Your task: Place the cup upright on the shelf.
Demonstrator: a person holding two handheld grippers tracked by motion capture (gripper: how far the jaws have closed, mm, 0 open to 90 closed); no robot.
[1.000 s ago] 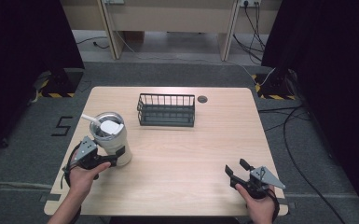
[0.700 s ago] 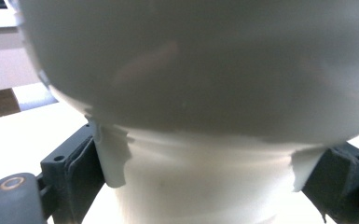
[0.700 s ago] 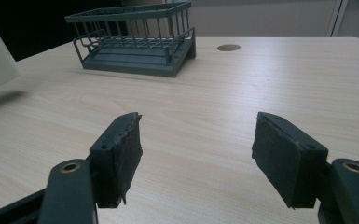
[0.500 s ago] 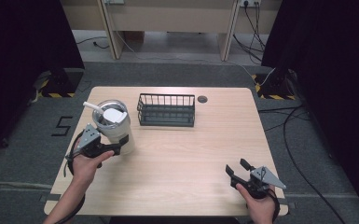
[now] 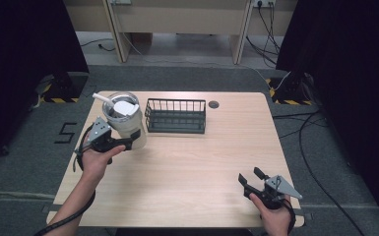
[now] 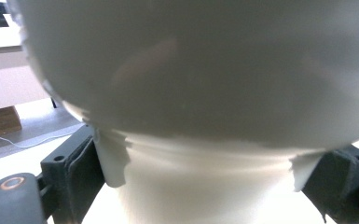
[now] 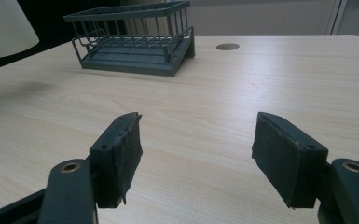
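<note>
A white tumbler (image 5: 123,118) with a metal rim, a lid and a white straw hangs above the table's left side, just left of the black wire basket (image 5: 175,116). My left gripper (image 5: 130,140) is shut on the tumbler's lower body. In the left gripper view the tumbler (image 6: 196,93) sits very close, pressed between both pads (image 6: 81,172). My right gripper (image 5: 251,179) stands open near the front right edge, nothing between its pads (image 7: 121,154). The right gripper view shows the tumbler (image 7: 4,25) off the wood, with its shadow below.
The wire basket (image 7: 135,35) stands empty at the back middle of the light wooden table (image 5: 202,162). A round cable hole (image 5: 213,104) lies just right of it. Grey floor with cables and dark curtains surrounds the table.
My left gripper has carried the tumbler up and away from the person, slightly rightward toward the basket. The right gripper has stayed in place.
</note>
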